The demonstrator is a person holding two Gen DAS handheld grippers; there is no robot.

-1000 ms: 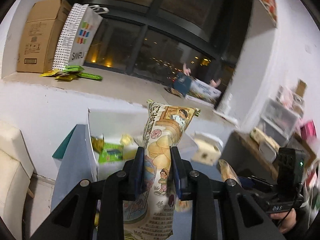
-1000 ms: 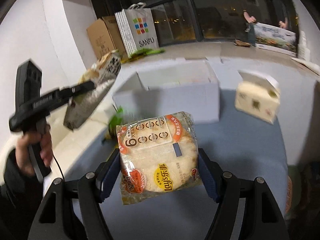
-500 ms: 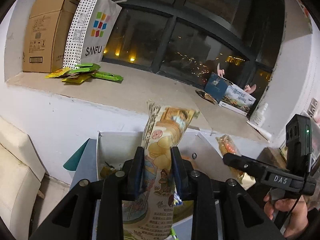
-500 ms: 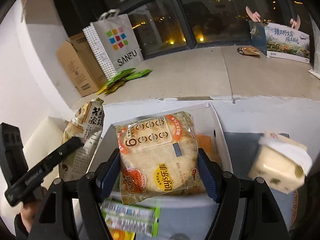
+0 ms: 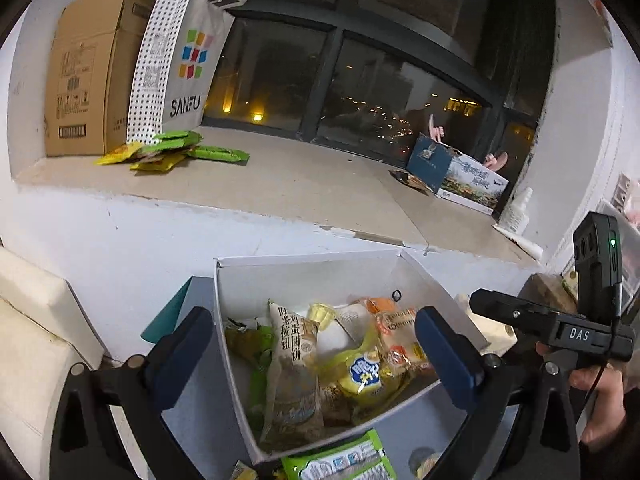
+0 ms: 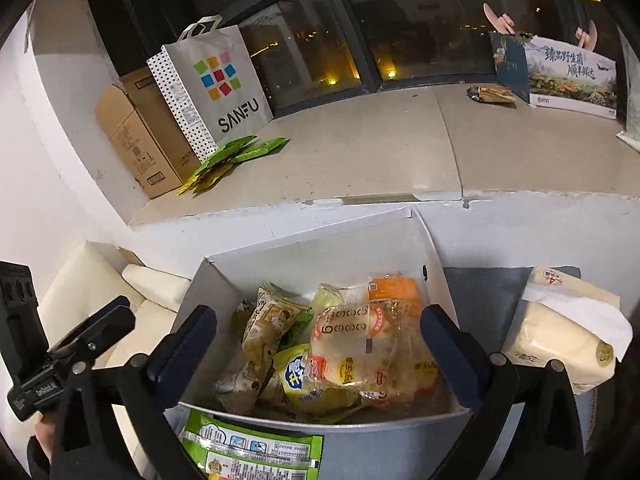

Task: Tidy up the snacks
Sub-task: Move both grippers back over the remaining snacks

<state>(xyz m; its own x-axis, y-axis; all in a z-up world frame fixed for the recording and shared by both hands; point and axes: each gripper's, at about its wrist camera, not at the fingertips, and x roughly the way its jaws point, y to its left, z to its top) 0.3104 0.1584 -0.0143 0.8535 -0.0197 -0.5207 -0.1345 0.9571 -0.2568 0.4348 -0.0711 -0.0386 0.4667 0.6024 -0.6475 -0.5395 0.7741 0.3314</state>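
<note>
Both jaws of the left gripper [image 5: 316, 354] are seen spread wide apart in the left wrist view, with nothing held between them. Beyond them a white cardboard box [image 5: 304, 270] is seen, filled with snack packets. A tall beige biscuit bag [image 5: 292, 376] is laid lengthwise at the left of the heap, and a yellow-green packet [image 5: 362, 372] lies to its right. An orange-and-clear cracker pack [image 5: 402, 350] is partly hidden behind the right jaw. A green wrapper [image 5: 340, 460] in front of the near wall is cut off by the bottom edge. At the right, the other handheld tool is seen, its tip hidden.

From the right wrist view, the right gripper [image 6: 318, 354] is likewise shown with jaws wide apart and empty above the same box. The cracker pack [image 6: 356, 350] is laid on top of the heap, with an orange packet [image 6: 394, 288] behind it. A tissue pack [image 6: 564, 340] is set on the blue surface just right of the box. On the far ledge a SANFU paper bag [image 6: 220, 88] is leaned beside a brown carton [image 6: 136, 136], whose print cannot be read.
</note>
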